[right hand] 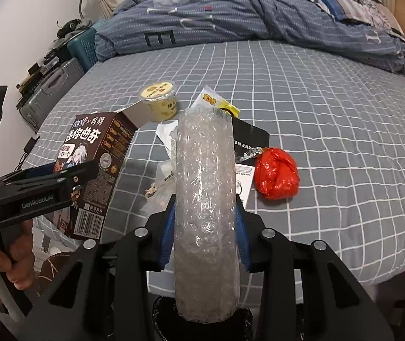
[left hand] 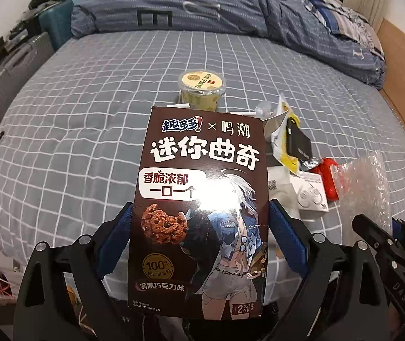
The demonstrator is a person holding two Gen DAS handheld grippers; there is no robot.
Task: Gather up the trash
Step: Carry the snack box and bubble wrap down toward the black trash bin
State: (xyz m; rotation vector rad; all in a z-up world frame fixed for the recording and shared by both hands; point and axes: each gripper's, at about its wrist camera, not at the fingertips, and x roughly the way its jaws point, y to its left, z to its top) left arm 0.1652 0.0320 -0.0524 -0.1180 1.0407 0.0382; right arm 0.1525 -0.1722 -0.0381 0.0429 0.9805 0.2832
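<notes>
My left gripper (left hand: 199,213) is shut on a brown cookie box (left hand: 202,199) and holds it upright above the bed's near edge; the box also shows in the right wrist view (right hand: 103,153). My right gripper (right hand: 205,207) is shut on a roll of clear bubble wrap (right hand: 205,199), also seen in the left wrist view (left hand: 364,187). On the bed lie a yellow lidded cup (right hand: 159,99), a yellow wrapper (right hand: 216,102), a black packet (right hand: 248,139), a red plastic bag (right hand: 276,176) and a white box (left hand: 310,193).
A black-lined bin (right hand: 202,321) sits below the right gripper at the bed's edge. A rumpled blue duvet (right hand: 231,20) covers the far end of the checked bed (right hand: 330,142). Suitcases (right hand: 51,85) stand against the left wall.
</notes>
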